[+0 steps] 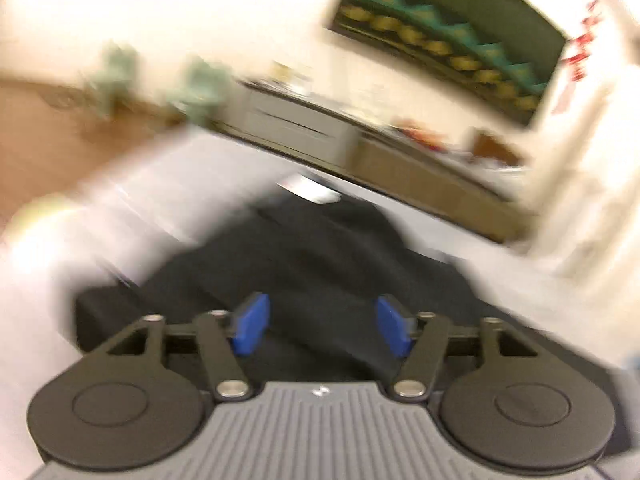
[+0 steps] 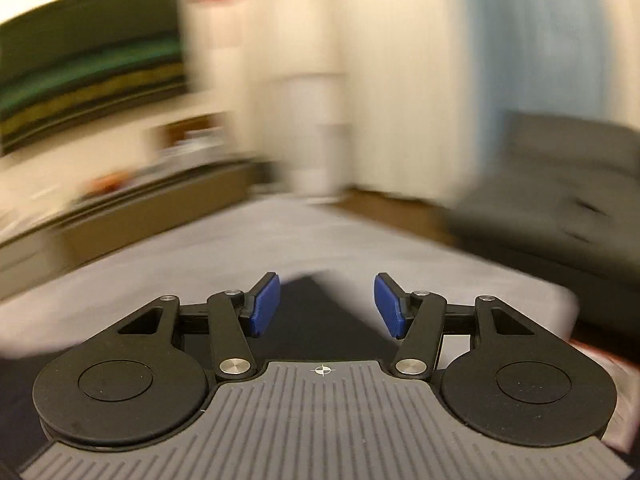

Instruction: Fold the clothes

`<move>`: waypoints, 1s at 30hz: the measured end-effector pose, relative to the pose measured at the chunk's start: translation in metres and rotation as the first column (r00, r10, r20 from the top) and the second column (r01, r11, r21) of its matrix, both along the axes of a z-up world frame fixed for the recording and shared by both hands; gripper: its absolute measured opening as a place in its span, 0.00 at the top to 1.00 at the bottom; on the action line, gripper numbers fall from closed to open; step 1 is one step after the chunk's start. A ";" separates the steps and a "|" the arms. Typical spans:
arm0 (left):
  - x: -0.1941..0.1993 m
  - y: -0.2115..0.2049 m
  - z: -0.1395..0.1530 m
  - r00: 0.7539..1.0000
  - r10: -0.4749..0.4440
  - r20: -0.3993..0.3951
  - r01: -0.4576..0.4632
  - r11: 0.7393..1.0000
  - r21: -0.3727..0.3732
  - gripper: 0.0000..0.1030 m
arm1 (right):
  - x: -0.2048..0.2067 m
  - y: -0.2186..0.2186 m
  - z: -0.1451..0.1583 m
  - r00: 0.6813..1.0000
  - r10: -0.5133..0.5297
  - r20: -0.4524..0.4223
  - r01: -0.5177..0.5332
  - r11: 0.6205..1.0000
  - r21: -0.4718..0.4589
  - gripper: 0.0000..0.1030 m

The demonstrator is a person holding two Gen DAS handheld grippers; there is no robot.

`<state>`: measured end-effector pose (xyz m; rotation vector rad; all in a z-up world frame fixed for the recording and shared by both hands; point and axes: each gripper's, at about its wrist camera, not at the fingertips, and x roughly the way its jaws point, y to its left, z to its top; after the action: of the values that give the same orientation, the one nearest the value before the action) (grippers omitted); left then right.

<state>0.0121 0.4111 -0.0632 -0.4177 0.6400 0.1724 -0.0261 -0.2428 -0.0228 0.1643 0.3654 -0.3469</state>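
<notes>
A black garment [image 1: 320, 256] lies spread on a pale grey sheet [image 1: 180, 184], seen blurred in the left wrist view. My left gripper [image 1: 323, 324] hovers over its near part, open, its blue pads wide apart with nothing between them. In the right wrist view a corner of the black garment [image 2: 316, 320] shows between and below the fingers. My right gripper [image 2: 326, 305] is open and empty above that corner. Both views are smeared by motion.
The pale grey sheet [image 2: 280, 240] covers the floor area ahead. A low TV cabinet [image 1: 420, 168] with a large screen [image 1: 452, 36] stands beyond it. A dark grey sofa [image 2: 560, 192] sits at the right. Wooden floor [image 1: 48, 136] shows at the left.
</notes>
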 end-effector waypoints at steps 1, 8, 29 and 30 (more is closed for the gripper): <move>0.014 0.023 -0.003 0.999 0.020 -0.039 -0.021 1.000 -0.016 0.31 | 0.007 0.034 0.000 0.992 0.124 -0.021 -0.125 0.992 -0.024 0.43; 0.051 0.074 -0.064 0.996 -0.018 -0.086 -0.022 0.893 -0.450 0.30 | -0.002 0.288 -0.016 0.581 0.776 -0.247 -0.799 0.485 -0.355 0.28; -0.010 0.155 -0.061 0.974 0.225 0.010 -0.159 0.719 -0.677 0.29 | 0.091 0.584 -0.052 0.081 0.865 -0.496 -0.996 0.086 -0.013 0.98; -0.010 0.156 -0.061 0.975 0.221 0.011 -0.155 0.718 -0.678 0.29 | 0.094 0.588 -0.053 0.076 0.866 -0.495 -0.996 0.089 0.002 0.99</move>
<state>0.0017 0.5669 -0.1238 -1.2018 0.5525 0.1074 0.0676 0.3450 -0.0760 -0.5584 0.7243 0.9970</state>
